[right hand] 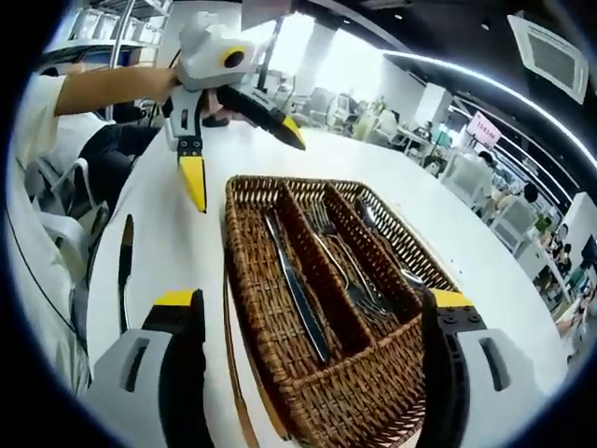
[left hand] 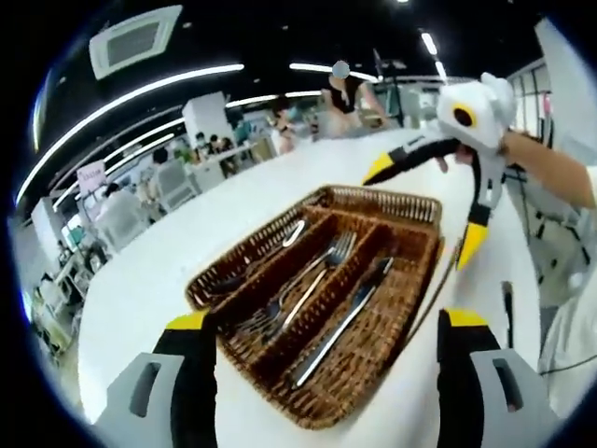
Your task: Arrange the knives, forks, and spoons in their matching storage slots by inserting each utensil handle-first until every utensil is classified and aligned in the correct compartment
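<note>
1. While both grippers hover spread wide and empty, the white table (left hand: 280, 187) carries the wicker tray (right hand: 261, 308), placed between them for reach.
2. Its slots hold a knife (right hand: 297, 289), forks (right hand: 350, 271) and spoons (left hand: 266, 254), apparently sorted.
3. The left gripper (left hand: 322, 327) and right gripper (right hand: 312, 308) frame it.
4. One loose knife (right hand: 124, 271) lies beside the tray, unobstructed.

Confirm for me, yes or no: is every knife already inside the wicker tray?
No: in the right gripper view one knife lies on the white table beside the wicker tray, outside its compartments.
</note>
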A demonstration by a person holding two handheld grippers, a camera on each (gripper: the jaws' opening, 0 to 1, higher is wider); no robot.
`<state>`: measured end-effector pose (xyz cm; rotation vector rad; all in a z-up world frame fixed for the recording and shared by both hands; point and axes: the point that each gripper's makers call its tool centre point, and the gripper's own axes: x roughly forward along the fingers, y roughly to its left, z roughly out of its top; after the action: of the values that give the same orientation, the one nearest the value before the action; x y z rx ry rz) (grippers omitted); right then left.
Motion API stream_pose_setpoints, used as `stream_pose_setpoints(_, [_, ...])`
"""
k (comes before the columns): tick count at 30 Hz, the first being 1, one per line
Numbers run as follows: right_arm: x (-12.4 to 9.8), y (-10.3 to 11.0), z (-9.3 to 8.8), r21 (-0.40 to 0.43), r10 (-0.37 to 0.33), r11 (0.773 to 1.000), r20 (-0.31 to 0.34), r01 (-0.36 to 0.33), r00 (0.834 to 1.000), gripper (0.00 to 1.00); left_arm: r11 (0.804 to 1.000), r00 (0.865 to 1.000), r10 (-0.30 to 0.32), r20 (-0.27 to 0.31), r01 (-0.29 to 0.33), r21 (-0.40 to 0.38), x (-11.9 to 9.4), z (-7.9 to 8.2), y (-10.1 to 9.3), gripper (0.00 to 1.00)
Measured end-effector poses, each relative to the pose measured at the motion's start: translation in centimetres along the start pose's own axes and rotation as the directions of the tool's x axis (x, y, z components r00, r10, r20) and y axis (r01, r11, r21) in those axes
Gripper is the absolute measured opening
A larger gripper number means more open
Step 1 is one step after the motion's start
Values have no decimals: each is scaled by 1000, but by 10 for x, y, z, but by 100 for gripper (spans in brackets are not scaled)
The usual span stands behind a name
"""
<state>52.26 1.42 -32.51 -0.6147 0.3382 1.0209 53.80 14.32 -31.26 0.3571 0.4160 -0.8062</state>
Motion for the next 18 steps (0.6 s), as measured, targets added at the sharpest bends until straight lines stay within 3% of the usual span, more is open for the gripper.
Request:
stream_pose_setpoints(8, [-7, 2, -10, 44, -6, 999, 17, 5, 1000, 100, 995, 995, 83, 59, -79, -54, -13, -2, 6, 100])
stream_pose_setpoints(18, [-19, 14, -15, 56, -12, 998, 23, 11, 1000, 100, 986, 988, 145, 49, -141, -84, -19, -16, 2, 100])
